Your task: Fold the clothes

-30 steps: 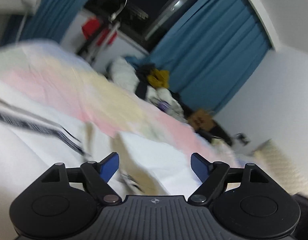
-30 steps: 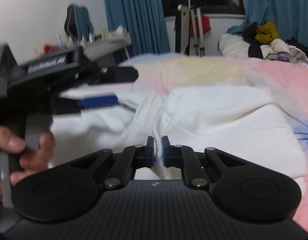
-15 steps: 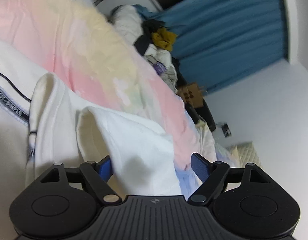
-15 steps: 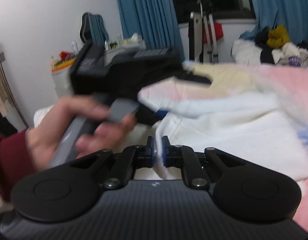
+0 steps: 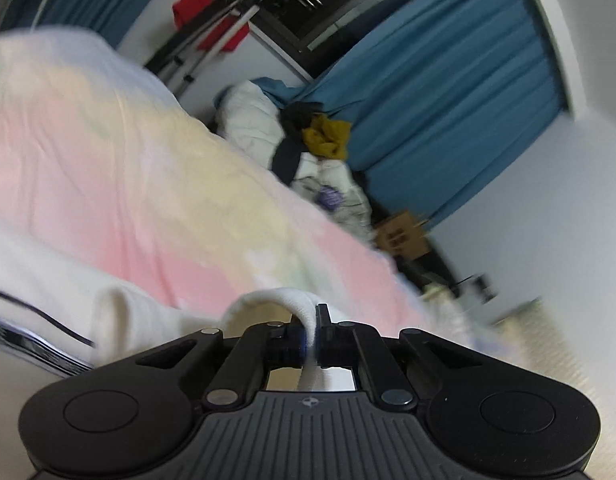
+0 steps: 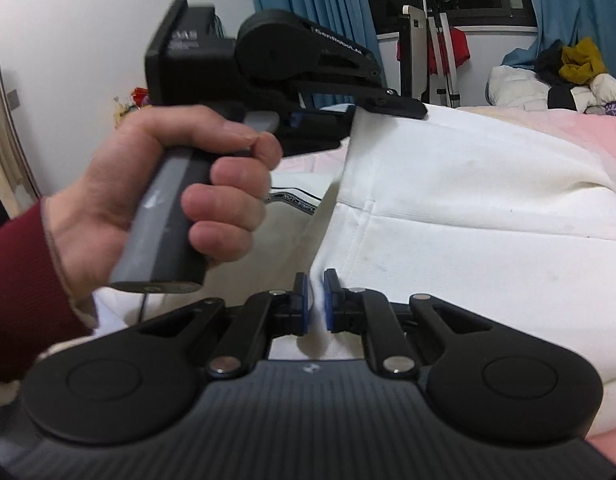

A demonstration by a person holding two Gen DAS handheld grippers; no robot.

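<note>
Gripping one white garment [image 6: 467,200] on both edges: right gripper [image 6: 315,304] pinches the near hem, left gripper [image 5: 312,334] apparently clamps the far-left corner, cloth stretching between them.

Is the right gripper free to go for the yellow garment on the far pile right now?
Probably not: the right gripper is shut on the white garment, and the yellow garment lies far across the bed. It would have to let go first.

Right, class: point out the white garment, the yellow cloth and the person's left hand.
white garment [image 6: 467,200], right wrist view, its broad panel.
yellow cloth [image 6: 579,60], right wrist view, its bunched middle.
left hand [image 6: 148,200], right wrist view, its knuckles.
</note>
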